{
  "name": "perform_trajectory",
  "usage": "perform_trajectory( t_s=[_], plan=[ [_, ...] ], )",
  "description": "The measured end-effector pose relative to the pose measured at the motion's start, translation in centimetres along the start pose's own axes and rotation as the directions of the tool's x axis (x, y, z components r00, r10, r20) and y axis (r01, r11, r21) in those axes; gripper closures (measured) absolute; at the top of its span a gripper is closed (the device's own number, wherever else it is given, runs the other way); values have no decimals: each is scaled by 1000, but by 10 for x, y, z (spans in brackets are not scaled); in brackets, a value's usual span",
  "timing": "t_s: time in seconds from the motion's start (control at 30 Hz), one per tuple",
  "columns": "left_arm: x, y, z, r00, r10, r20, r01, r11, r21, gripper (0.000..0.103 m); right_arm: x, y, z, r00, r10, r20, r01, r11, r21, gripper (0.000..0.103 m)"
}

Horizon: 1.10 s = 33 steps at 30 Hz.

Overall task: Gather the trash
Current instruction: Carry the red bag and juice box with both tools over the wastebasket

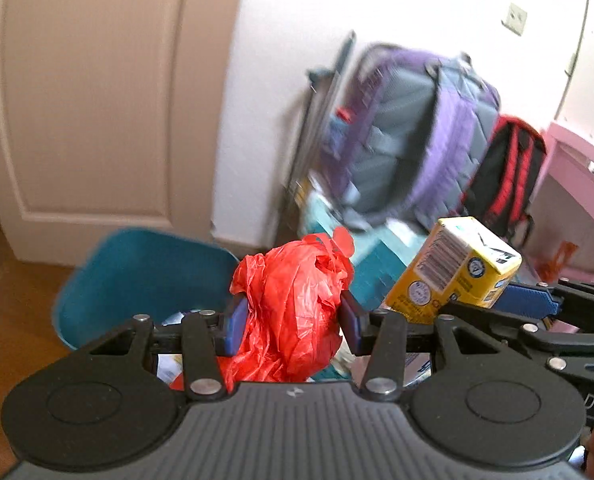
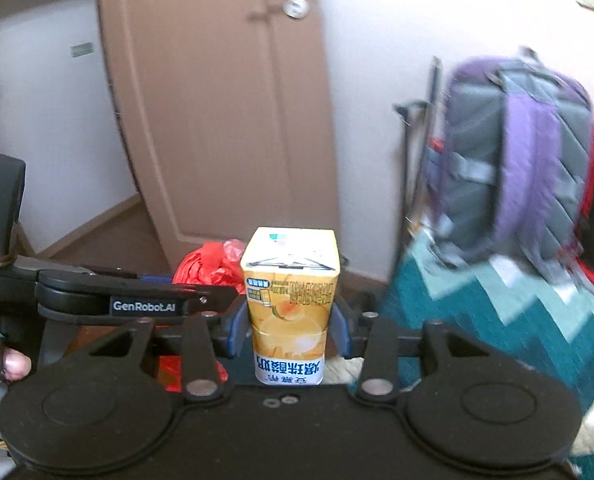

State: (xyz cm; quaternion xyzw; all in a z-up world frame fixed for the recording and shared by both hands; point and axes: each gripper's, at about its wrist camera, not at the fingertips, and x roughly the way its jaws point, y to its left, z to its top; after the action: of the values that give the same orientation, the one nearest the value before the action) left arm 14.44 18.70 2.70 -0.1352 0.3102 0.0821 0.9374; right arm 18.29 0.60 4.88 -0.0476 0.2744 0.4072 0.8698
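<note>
With the left claw (image 1: 293, 320) clamped on the crumpled red plastic bag (image 1: 293, 308) and the right claw (image 2: 287, 326) on the yellow drink carton (image 2: 291, 300), bring both squarely above the blue bin (image 1: 137, 272) before releasing

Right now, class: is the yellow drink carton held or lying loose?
Held: the right gripper pinches the yellow drink carton between its blue pads, off any surface.
</note>
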Motion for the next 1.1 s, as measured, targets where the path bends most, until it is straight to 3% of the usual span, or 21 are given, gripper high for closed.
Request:
perform_trajectory(
  t_s=[0.23,0.43,0.7,0.9,1.1],
  plan=[
    [-14,49,34,995,72,72,-71,997,-17,56,47,42,35,998,58,-2,-58,998,-38,62],
    [13,98,47,991,123,58,-120,991,-63,56,98,70,44,996,84,-44,-86,995,-52,63],
    [69,138,44,989,150,-3,-150,985,-86,56,165,82,28,988,72,-139,-79,996,-48,63],
    [105,147,42,995,101,2,-100,990,-96,56,209,70,5,973,38,-226,-41,999,-8,62],
    [153,148,22,988,109,-111,-117,990,-74,56,240,62,-13,954,32,-299,-31,999,9,62]
  ],
)
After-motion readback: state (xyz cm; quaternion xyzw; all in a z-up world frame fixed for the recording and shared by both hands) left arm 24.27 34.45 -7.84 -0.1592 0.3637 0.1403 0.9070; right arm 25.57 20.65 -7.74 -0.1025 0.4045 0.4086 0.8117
